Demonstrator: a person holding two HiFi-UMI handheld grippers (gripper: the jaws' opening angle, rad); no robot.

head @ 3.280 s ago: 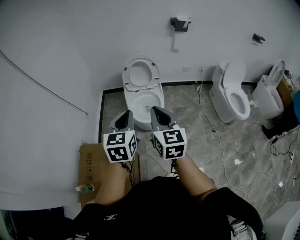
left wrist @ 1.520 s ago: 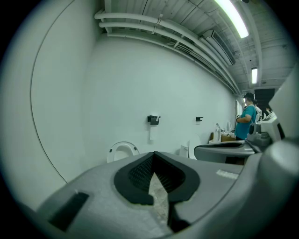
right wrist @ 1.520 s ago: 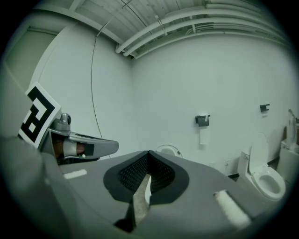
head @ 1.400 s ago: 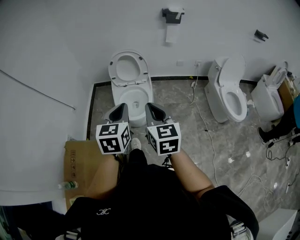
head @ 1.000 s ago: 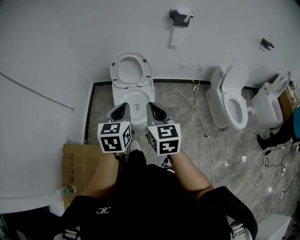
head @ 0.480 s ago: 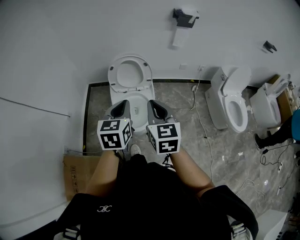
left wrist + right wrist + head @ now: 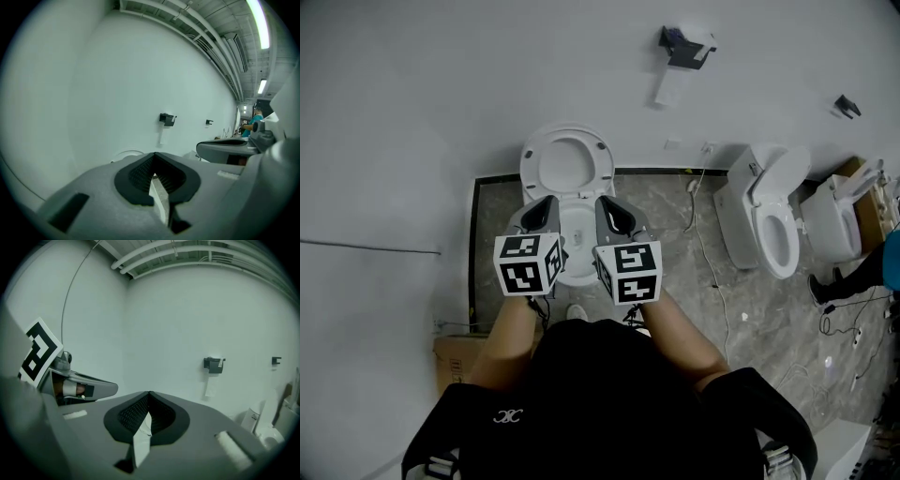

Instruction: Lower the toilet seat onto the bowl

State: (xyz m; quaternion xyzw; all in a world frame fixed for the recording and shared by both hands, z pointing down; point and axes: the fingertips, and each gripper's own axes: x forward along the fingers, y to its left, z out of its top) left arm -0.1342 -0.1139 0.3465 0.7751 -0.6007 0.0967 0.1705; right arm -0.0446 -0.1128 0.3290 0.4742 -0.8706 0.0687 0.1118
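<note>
A white toilet stands against the wall with its seat [image 7: 567, 164] raised and leaning back, and the bowl [image 7: 574, 253] open below it. My left gripper [image 7: 546, 202] and right gripper [image 7: 608, 202] are held side by side over the front of the bowl, short of the seat. Both are shut with nothing in them. In the left gripper view the closed jaws [image 7: 153, 155] hide most of the toilet, and only a curve of the seat [image 7: 125, 152] shows. The right gripper view shows its closed jaws [image 7: 149, 394] facing the wall.
A paper holder [image 7: 684, 45] hangs on the wall above right. A second toilet [image 7: 773, 225] and a third toilet [image 7: 836, 217] stand to the right, with cables [image 7: 712, 272] on the floor between. A cardboard box [image 7: 455, 352] lies at left; a person's leg [image 7: 862, 267] shows at far right.
I have stepped closer to the toilet. Both grippers moved forward together and now hang over the bowl's front rim. Their jaws stayed shut.
</note>
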